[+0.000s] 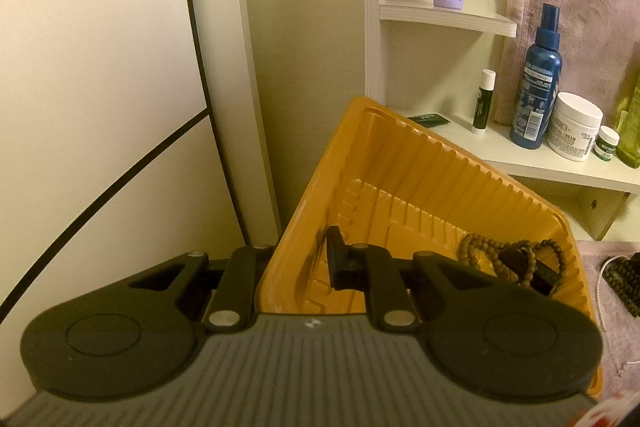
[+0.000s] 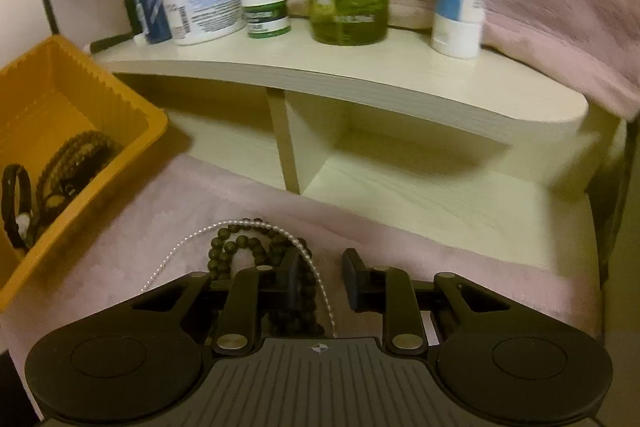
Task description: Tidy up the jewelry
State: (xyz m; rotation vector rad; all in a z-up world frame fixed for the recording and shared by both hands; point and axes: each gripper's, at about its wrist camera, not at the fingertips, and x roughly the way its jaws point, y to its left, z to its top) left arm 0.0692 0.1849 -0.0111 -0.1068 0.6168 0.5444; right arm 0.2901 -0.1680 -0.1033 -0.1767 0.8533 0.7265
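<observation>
Right wrist view: a dark bead strand (image 2: 256,255) and a thin pearl chain (image 2: 240,227) are seen lying in a loose heap on the pink cloth (image 2: 440,251), directly ahead of the right gripper (image 2: 322,279). Its fingers are set moderately wide, with nothing clamped between them; the left finger (image 2: 294,273) appears to rest over the beads, and the pearl chain is draped across the gap. The pearl chain's long axis runs in an arc from the lower left, over the beads, and back toward the gripper body. The dark strand is bunched, so no single direction can be given.

To the left, an orange tray (image 2: 132,131) is seen tilted, with brown beads (image 2: 76,155) and a dark band (image 2: 16,203) already inside. In the left wrist view the tray's wall (image 1: 304,211) is held by the left gripper (image 1: 296,259): one finger (image 1: 340,259) is inside, the other is hidden outside the wall. The tray's open mouth is turned toward the heap on the cloth.

The step in hand is judged to be the pickup of the remaining strands. A closing of the fingers on the bunched beads is called for next, then a carry leftward into the tray. The slack chain may be snagged or left behind.

Beyond, bottles and jars (image 2: 204,3) are stood on a shelf (image 2: 360,87).
</observation>
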